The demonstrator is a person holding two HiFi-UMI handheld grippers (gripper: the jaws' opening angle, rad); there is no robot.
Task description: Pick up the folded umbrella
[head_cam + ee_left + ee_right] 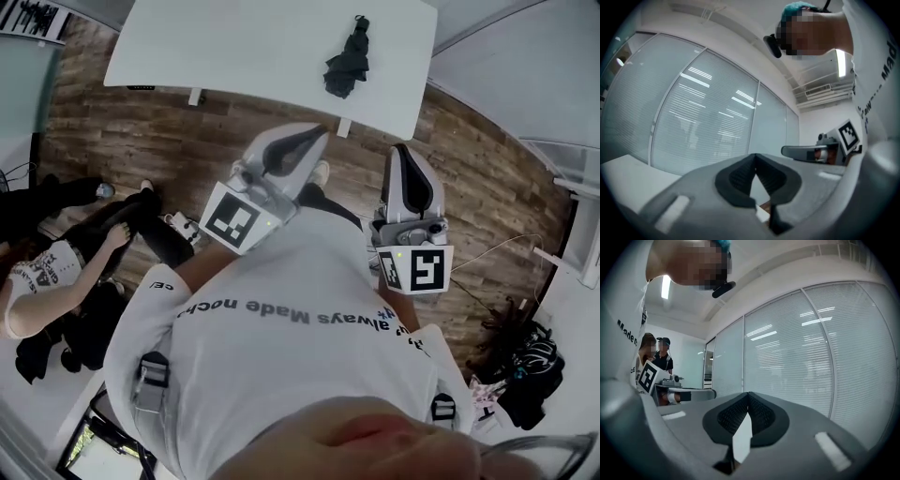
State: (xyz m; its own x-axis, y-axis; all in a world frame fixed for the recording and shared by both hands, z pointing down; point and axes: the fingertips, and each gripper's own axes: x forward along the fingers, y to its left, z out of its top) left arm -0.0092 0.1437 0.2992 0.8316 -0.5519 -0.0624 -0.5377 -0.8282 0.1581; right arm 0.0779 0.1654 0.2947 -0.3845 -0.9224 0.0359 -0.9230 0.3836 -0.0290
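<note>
The folded black umbrella (347, 58) lies on the white table (234, 47) at the top of the head view, towards the table's right end. Both grippers are held level in front of the person's white shirt, short of the table's near edge. The left gripper (314, 134) is shut with nothing between its jaws, and its tips meet in its own view (755, 157). The right gripper (403, 150) is also shut and empty (748, 395). The umbrella shows in neither gripper view.
A person (56, 272) sits on the wooden floor (487, 187) at the left. Dark bags (525, 361) and a cable lie at the right. Both gripper views face a glass wall with blinds (708, 112). Two people (656, 357) stand far off.
</note>
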